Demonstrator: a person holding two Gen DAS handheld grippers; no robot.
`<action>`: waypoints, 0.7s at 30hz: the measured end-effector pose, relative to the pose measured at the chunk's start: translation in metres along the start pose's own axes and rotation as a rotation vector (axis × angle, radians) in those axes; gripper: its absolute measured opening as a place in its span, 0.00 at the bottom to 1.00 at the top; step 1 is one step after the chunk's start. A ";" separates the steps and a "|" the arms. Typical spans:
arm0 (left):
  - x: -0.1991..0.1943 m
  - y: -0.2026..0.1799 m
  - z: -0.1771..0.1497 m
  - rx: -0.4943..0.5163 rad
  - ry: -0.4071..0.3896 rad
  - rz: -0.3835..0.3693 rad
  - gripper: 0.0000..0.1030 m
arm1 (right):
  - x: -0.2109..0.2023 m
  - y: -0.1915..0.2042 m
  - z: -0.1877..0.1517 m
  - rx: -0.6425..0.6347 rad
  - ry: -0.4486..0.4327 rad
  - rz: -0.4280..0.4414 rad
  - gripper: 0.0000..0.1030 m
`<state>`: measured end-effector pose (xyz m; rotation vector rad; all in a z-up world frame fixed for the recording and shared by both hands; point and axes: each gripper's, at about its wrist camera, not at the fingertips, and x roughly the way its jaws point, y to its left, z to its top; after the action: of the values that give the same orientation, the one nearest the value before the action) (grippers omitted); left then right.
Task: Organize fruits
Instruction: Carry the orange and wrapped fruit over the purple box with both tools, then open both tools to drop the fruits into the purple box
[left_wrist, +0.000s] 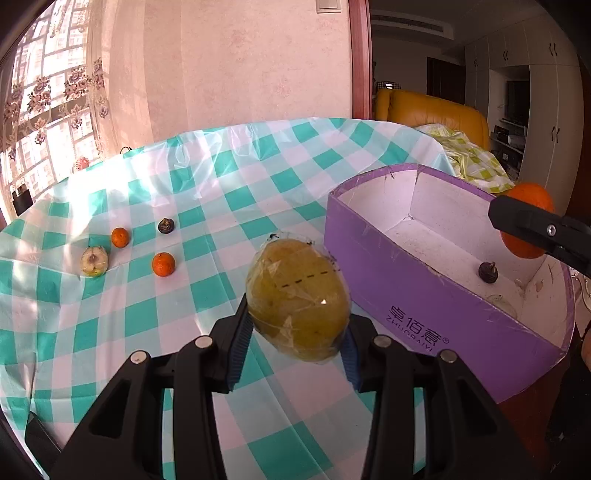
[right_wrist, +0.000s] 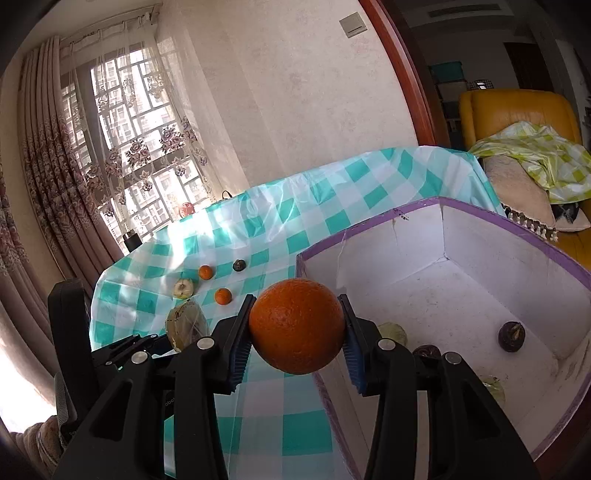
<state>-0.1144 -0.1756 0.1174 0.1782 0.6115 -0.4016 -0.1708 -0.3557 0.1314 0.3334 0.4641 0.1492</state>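
My left hand-held gripper (left_wrist: 295, 336) pinches an oval yellow-green fruit (left_wrist: 298, 299) wrapped in glossy, wrinkled clear film, raised above the desk (left_wrist: 207, 199), whose covering is a shiny teal-and-white checked plastic sheet. My right hand-held gripper (right_wrist: 297, 332) clamps a round orange (right_wrist: 297, 325) with pebbled skin between ribbed blue pads (right_wrist: 240, 347), over the near left corner of the purple cardboard box (right_wrist: 554, 251). The box is rectangular, white and scuffed inside; on its floor lies a dark, round purple fruit (right_wrist: 511, 336), with pale green fruits partly hidden behind the gripper. On the desk, well apart from the box, sit two small tangerines (left_wrist: 163, 264), one dark fruit (left_wrist: 166, 225) and a pale cut fruit (left_wrist: 94, 261).
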 end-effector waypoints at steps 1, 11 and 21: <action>0.002 -0.008 0.005 0.017 -0.004 -0.009 0.41 | -0.001 -0.006 0.002 -0.004 -0.001 -0.035 0.42; 0.045 -0.098 0.051 0.254 0.036 -0.052 0.42 | 0.010 -0.086 0.018 -0.020 0.139 -0.293 0.42; 0.089 -0.148 0.102 0.377 0.171 -0.147 0.27 | 0.032 -0.114 0.013 -0.121 0.296 -0.368 0.42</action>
<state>-0.0562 -0.3667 0.1406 0.5342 0.7156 -0.6472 -0.1287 -0.4594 0.0898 0.1021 0.7969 -0.1342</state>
